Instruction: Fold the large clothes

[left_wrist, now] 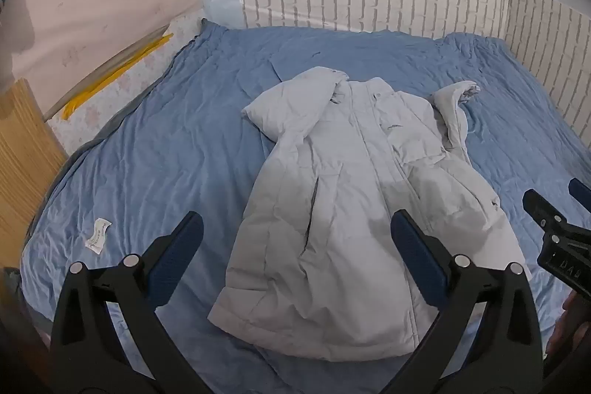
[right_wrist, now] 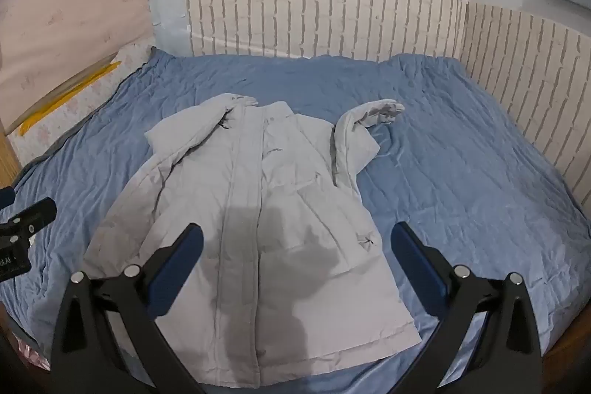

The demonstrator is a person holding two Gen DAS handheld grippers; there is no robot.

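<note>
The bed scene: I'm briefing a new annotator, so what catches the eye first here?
A pale grey padded jacket lies front up in the middle of the blue quilt, its sleeves bent up beside the collar. Both the left gripper and the right gripper hover wide open over its hem. A small white label lies on the quilt's left.

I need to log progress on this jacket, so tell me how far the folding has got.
Done: the light grey jacket is laid out front-up on the blue bedspread, its left-hand sleeve lying across the chest. In hand: nothing; the left gripper and right gripper both hover open above the hem. Left: the other sleeve sticks outward, and the body is unfolded.
</note>
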